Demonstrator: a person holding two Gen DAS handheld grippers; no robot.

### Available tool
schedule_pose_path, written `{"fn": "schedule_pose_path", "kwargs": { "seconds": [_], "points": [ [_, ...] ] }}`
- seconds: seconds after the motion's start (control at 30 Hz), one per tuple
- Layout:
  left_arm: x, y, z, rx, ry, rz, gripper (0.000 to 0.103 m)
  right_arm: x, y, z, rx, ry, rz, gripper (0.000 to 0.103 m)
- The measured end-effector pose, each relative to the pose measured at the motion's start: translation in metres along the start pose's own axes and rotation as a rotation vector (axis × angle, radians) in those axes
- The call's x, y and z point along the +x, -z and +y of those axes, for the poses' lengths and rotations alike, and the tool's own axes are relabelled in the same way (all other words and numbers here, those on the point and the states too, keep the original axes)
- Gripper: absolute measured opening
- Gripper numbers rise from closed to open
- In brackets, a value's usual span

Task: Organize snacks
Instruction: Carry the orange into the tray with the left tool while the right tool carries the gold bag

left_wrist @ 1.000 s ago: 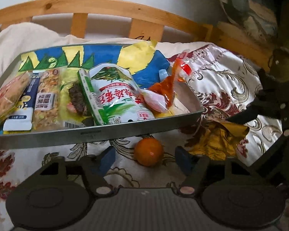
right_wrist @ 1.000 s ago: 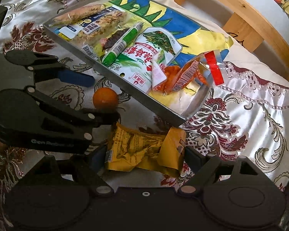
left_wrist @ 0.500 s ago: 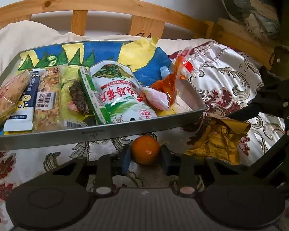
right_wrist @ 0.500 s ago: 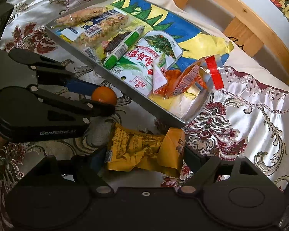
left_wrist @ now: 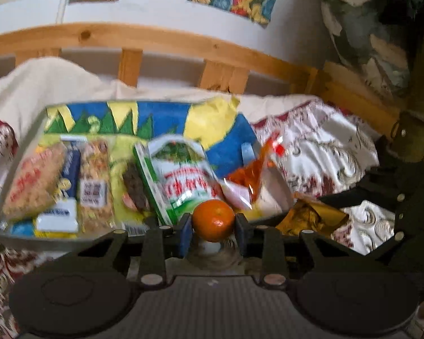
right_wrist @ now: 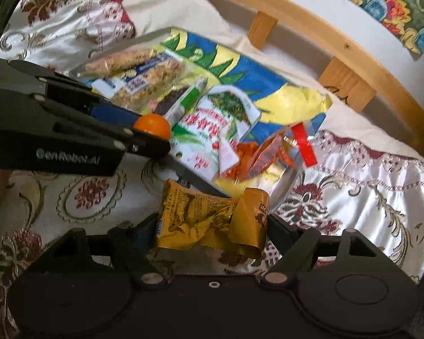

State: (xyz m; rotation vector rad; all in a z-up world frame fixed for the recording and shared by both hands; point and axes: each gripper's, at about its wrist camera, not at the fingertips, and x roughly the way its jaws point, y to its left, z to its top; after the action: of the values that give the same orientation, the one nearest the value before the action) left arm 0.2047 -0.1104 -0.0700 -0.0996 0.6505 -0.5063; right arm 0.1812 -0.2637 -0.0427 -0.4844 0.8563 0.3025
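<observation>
A small orange [left_wrist: 213, 220] is pinched between the blue pads of my left gripper [left_wrist: 212, 227], held just above the bedspread at the front rim of the metal tray [left_wrist: 56, 243]. From the right wrist view the orange [right_wrist: 152, 123] hangs by the tray's near edge [right_wrist: 195, 180]. A crumpled yellow snack packet [right_wrist: 209, 220] lies on the bedspread between the fingers of my right gripper [right_wrist: 209, 227], whose jaws are closing around it. The same packet [left_wrist: 311, 217] shows to the right of the orange.
The tray holds several snack packs: a green-and-white bag [left_wrist: 183, 180], nut bars [left_wrist: 94, 186], an orange-red pouch [left_wrist: 248, 175] and a blue-and-yellow bag [left_wrist: 166, 118]. A wooden bed rail [left_wrist: 161, 39] runs behind. Patterned satin bedspread [right_wrist: 367, 186] lies all around.
My left gripper closed on the orange and lifted it off the bedspread up to the tray's rim. The right gripper's view tilted up a little, with the yellow packet still between its fingers.
</observation>
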Motion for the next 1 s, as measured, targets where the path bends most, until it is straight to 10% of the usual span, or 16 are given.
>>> {"fn": "schedule_pose_path", "kwargs": {
  "seconds": [0.43,1.0],
  "points": [
    [0.018,-0.031,0.045,-0.126,-0.216,-0.029,0.035,0.006,-0.032,-0.002,0.001,0.197,-0.351,0.082],
    [0.046,-0.033,0.061,-0.108,-0.220,-0.044,0.036,0.074,-0.062,-0.016,0.038,0.195,-0.272,0.082]
  ]
}}
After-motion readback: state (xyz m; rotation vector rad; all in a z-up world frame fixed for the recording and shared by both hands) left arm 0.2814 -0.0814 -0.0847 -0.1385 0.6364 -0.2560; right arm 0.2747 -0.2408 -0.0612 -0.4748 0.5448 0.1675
